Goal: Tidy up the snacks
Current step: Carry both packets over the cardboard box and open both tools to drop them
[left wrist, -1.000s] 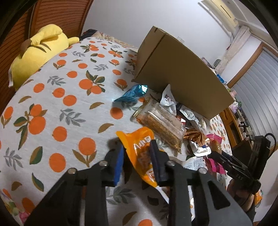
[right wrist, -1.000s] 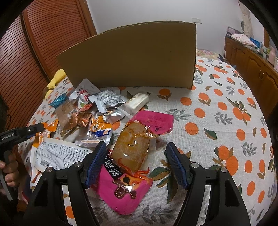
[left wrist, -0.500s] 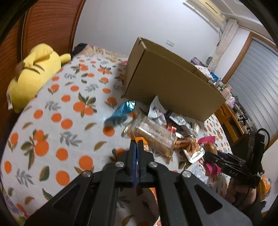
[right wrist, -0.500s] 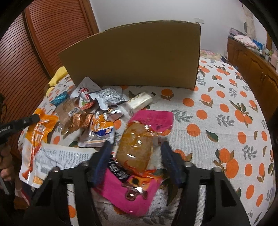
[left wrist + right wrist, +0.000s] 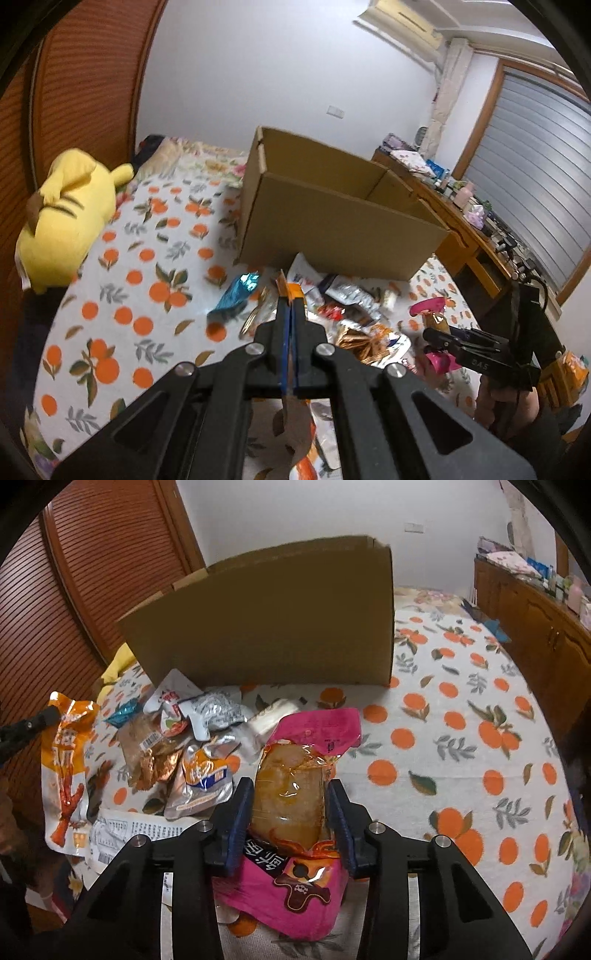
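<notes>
My left gripper (image 5: 289, 317) is shut on the top edge of an orange snack packet (image 5: 293, 290) and holds it lifted off the bed; the packet hangs at the left of the right wrist view (image 5: 64, 753). My right gripper (image 5: 290, 812) is shut on a clear packet of brown food (image 5: 290, 790) that lies over a pink packet (image 5: 310, 893). An open cardboard box (image 5: 332, 214) stands on the bed beyond the snack pile; it also shows in the right wrist view (image 5: 273, 620). Several loose packets (image 5: 199, 738) lie in front of it.
A yellow plush toy (image 5: 66, 218) lies at the bed's left side. A wooden sideboard (image 5: 532, 605) with small items runs along the right. The orange-print bedsheet (image 5: 461, 738) stretches to the right of the pile. A blue packet (image 5: 236, 295) lies left of the pile.
My left gripper closed on the orange packet and lifted it off the bed. My right gripper moved forward and closed around the clear brown packet.
</notes>
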{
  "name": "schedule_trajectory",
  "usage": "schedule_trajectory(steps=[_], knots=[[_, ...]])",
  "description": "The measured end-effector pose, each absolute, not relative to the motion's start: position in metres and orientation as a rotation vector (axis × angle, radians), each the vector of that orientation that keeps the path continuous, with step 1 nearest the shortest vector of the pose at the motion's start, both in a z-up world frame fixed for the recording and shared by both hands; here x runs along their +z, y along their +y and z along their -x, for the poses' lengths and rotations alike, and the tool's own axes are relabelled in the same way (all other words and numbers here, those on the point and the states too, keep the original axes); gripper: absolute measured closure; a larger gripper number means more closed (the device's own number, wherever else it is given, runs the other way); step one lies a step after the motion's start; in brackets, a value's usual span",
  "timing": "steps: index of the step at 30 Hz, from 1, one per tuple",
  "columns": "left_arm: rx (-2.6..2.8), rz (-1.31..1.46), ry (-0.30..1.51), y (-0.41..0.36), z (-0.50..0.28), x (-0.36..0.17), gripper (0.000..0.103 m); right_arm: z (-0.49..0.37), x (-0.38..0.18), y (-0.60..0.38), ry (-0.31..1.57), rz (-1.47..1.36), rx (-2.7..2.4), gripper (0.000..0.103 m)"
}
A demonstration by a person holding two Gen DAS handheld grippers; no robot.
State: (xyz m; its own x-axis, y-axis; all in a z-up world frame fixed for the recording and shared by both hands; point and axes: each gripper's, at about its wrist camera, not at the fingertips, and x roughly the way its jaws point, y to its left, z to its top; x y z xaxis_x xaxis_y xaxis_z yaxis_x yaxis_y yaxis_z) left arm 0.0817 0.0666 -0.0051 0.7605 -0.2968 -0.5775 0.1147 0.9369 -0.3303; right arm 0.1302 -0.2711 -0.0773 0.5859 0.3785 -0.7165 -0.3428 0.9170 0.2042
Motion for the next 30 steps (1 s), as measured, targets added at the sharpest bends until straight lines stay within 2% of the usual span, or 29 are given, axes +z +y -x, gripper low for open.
schedule_trajectory(steps=[17, 30], knots=[[-0.322, 0.184, 0.528, 0.035, -0.069, 0.07, 0.103, -0.123, -0.018, -0.27, 0.698, -0.008, 0.433, 0.062], [-0.313, 0.082, 0.422, 0.025, -0.106, 0.138, 0.103, -0.142, 0.036, -0.262, 0.587, 0.01, 0.452, 0.062]])
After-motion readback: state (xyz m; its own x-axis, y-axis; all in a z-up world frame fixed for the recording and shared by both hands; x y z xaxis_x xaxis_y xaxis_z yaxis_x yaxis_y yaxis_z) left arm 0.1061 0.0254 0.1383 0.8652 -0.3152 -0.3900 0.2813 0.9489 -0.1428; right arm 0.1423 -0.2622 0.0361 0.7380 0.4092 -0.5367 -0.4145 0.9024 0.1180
